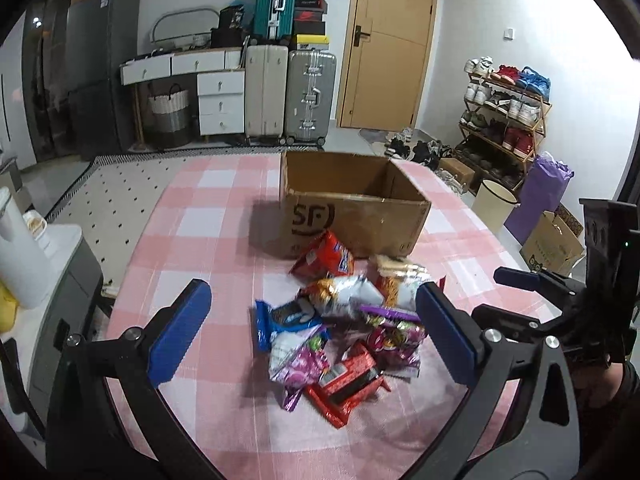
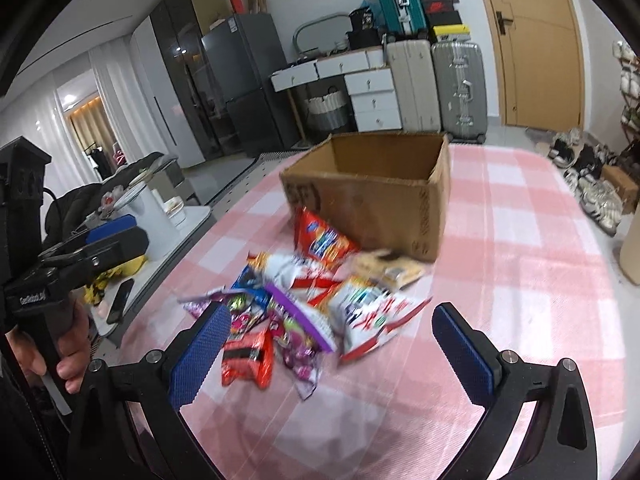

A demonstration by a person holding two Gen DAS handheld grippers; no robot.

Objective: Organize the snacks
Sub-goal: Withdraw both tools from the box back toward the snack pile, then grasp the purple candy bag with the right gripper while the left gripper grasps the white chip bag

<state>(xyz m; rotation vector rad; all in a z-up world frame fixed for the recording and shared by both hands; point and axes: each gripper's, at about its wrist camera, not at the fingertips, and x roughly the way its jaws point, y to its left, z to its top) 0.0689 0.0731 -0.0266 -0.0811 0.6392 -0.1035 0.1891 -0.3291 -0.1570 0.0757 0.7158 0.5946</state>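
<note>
**Snacks still piled, box apparently empty**

Nothing sorted yet, by the look of it. Loose heap of crinkly foil snack packets (image 1: 340, 332) lying on the pink-and-white checked desk (image 1: 192, 240), just in front of the open brown cardboard box (image 1: 356, 208). Red packet (image 1: 324, 258) leaning against the box's front wall; blue cookie packet (image 1: 280, 320) and red-and-black wrapper (image 1: 344, 388) at the near edge of the heap. Visible part of the box interior bare, though its floor mostly hidden behind the front wall, so possibly not quite empty.

Left hand-held gripper (image 1: 312, 328) spread wide, blue pads either side of the heap, pinching nothing. Right hand-held gripper (image 2: 328, 352) likewise spread to its fullest, above the near packets, nothing between the pads.

Whole job ahead: every packet to be picked and placed, presumably into the box.
</note>
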